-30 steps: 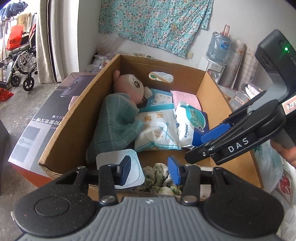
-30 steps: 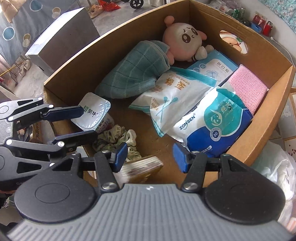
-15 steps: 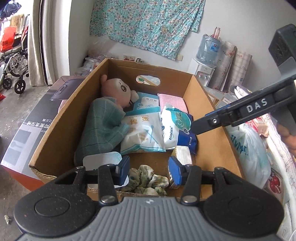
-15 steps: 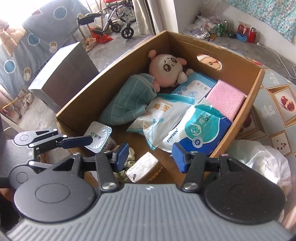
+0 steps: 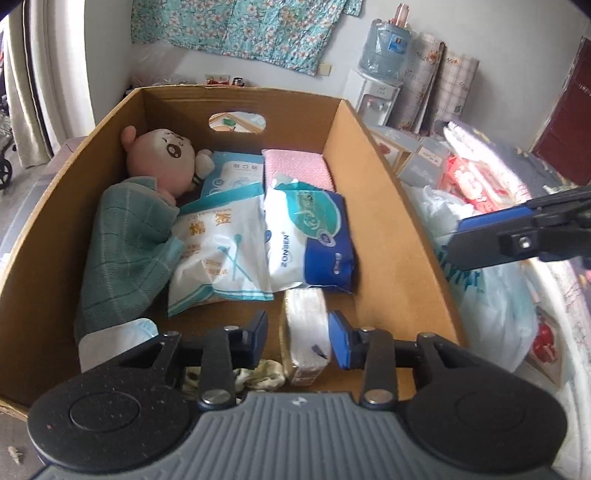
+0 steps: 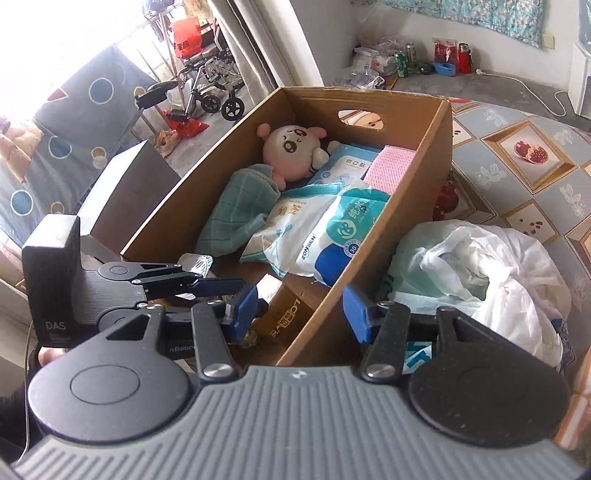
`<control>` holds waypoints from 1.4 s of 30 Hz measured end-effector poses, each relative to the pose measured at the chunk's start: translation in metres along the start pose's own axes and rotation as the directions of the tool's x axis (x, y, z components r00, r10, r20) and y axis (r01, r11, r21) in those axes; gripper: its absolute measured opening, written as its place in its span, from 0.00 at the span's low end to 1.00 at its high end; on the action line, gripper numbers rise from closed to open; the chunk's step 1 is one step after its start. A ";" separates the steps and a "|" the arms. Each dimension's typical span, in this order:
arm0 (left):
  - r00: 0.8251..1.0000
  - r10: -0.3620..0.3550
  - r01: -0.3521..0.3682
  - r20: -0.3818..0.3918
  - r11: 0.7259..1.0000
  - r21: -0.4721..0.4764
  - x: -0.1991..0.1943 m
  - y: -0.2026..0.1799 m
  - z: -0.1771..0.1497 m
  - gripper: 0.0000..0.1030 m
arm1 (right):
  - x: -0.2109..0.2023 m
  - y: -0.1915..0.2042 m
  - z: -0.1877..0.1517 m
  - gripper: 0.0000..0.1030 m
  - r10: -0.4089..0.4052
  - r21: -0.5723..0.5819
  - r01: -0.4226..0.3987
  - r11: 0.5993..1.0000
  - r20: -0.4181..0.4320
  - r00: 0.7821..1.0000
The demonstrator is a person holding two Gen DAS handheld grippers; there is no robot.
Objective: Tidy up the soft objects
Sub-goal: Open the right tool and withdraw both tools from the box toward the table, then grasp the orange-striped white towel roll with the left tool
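Behind the scene a white wall is seen, with a flowered cloth (image 5: 243, 33) hung on it and a water dispenser (image 5: 380, 74) in the corner. On a patterned surface (image 6: 517, 147) a cardboard box (image 5: 384, 206) is placed, and a white plastic bag (image 6: 480, 266) is lying just beside its right wall.

The left gripper (image 5: 297, 338) is held over the near end of the box. Its jaws are partly open and are closing; a small tissue pack (image 5: 304, 328) is seen between them, but it cannot be told if the pads press on it. The right gripper (image 6: 299, 308) is held above the right wall of the box, with its jaws open at a middle width and nothing gripped between them.

Inside the box a pink plush doll (image 5: 162, 158) is laid at the far left, partly covered by a green checked cloth (image 5: 125, 251). Next to them a cotton swab bag (image 5: 221, 251), a blue wipes pack (image 5: 314, 240), a light blue packet (image 5: 236, 173) and a pink cloth (image 5: 299, 166) are packed closely. A patterned fabric piece (image 5: 258, 373) and a white cup lid (image 5: 114, 339) are found at the near end.
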State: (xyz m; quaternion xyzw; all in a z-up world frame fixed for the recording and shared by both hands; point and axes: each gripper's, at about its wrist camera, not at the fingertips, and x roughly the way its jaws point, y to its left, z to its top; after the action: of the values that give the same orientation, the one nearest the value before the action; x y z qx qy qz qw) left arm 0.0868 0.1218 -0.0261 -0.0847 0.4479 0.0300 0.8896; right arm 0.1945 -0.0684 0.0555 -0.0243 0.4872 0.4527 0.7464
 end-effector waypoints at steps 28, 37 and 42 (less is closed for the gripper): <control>0.988 0.122 -0.118 0.098 0.992 -0.047 -0.010 -0.003 0.016 0.43 | -0.040 -0.041 -0.032 0.53 -0.027 0.100 0.015 0.995 0.117 0.993; 0.937 -0.082 0.051 0.340 0.994 0.098 -0.071 -0.085 0.010 0.63 | -0.122 -0.127 -0.075 0.58 -0.252 0.331 0.161 0.930 0.253 0.934; 0.932 -0.195 0.126 0.306 0.965 0.231 -0.041 -0.149 0.009 0.63 | -0.137 -0.171 -0.109 0.58 -0.280 0.423 0.172 0.889 0.208 0.937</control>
State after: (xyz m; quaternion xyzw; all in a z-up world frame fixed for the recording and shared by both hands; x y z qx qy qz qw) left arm 0.0887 -0.0226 0.0303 -0.0216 0.2870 -0.0764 0.9546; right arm 0.2214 -0.3104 0.0323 0.1315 0.4593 0.2522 0.8415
